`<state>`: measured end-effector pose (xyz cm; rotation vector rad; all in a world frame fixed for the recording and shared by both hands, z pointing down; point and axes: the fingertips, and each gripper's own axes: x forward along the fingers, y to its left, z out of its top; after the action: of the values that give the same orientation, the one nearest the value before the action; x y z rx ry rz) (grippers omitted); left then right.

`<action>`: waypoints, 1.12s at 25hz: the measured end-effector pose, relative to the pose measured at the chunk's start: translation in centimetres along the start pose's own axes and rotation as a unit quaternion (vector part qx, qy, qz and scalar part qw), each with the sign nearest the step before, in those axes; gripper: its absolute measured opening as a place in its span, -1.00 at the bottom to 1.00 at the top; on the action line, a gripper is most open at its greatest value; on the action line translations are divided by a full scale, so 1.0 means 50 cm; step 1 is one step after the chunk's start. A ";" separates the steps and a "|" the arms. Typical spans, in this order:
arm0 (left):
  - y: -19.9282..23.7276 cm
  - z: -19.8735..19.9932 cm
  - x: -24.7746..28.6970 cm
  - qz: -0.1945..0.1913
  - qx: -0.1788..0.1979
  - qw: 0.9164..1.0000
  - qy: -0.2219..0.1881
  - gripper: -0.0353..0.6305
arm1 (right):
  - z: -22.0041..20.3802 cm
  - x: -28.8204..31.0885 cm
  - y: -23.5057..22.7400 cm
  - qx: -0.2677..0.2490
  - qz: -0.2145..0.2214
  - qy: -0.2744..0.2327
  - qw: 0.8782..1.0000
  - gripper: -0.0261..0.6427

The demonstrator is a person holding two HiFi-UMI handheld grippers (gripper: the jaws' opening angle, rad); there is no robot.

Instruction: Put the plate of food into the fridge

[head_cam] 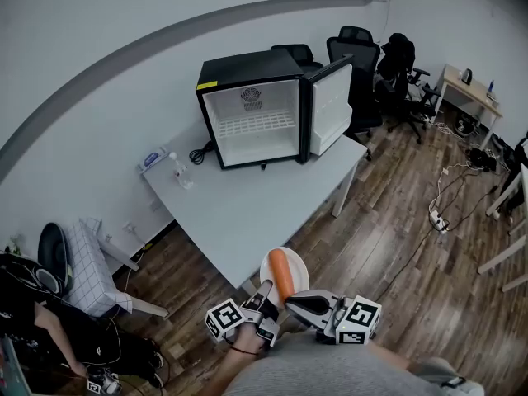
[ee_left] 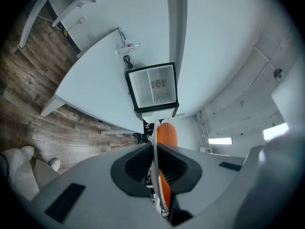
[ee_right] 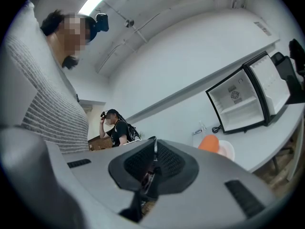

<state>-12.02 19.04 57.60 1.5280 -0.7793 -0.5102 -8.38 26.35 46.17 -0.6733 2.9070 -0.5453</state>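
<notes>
Both tools narrow: my left gripper (head_cam: 269,302) pinches the plate (head_cam: 295,262) rim, orange food (head_cam: 281,275) on top; right gripper (head_cam: 294,303) is closed on nothing. I'm mid-carry, well short of the open fridge (head_cam: 256,81); next I'd advance, holding it level.

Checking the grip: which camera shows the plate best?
Head view: most of the plate and its food show from above. Left gripper view has it edge-on between the jaws; right gripper view, only part.

An office: black swivel chairs (head_cam: 354,46) crowd behind a white surface (head_cam: 247,209), a desk (head_cam: 469,90) by the wall, cables (head_cam: 448,190) across wood flooring (head_cam: 396,262).
</notes>
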 end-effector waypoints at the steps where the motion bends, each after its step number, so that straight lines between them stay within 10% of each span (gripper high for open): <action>1: 0.002 0.000 0.000 0.001 0.000 1.000 0.001 -0.80 | -0.002 0.001 -0.001 0.000 0.000 0.002 1.000 -0.88; 28: 0.011 0.010 0.014 -0.004 -0.006 1.000 0.025 -0.80 | -0.023 0.033 -0.010 0.021 0.004 0.029 0.999 -0.88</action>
<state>-11.99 18.17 58.17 1.5277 -0.7301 -0.4803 -9.85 25.58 47.37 -0.6517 2.9407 -0.6318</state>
